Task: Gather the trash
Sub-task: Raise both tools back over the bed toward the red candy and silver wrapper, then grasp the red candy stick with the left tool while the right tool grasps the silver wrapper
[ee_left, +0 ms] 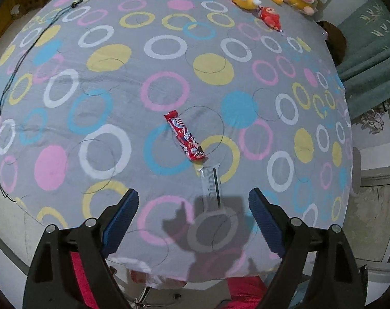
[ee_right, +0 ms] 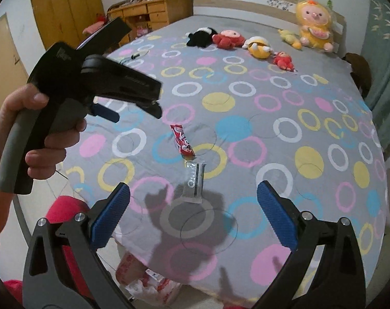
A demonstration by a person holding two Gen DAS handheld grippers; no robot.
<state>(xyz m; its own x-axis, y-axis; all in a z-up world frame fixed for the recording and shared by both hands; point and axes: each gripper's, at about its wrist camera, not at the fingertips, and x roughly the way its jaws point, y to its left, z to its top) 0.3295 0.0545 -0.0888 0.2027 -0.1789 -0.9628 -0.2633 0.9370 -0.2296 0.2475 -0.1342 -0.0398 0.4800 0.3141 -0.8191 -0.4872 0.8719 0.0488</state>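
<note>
A red snack wrapper (ee_left: 184,135) lies on the circle-patterned bed sheet (ee_left: 117,82), and also shows in the right wrist view (ee_right: 182,142). A clear silver wrapper (ee_left: 210,183) lies just in front of it, nearer the bed's foot, and shows in the right wrist view too (ee_right: 194,182). My left gripper (ee_left: 193,202) is open and empty, held above the bed's near edge just short of the clear wrapper. My right gripper (ee_right: 193,195) is open and empty, also short of the clear wrapper. The left gripper's body (ee_right: 97,82) shows at left in the right wrist view, held in a hand.
Several plush toys (ee_right: 256,45) line the head of the bed. A black cable (ee_left: 6,97) runs along the bed's left side. A white and red plastic bag (ee_right: 148,280) sits on the floor below the bed's foot. A wooden desk (ee_right: 148,13) and wardrobe stand behind.
</note>
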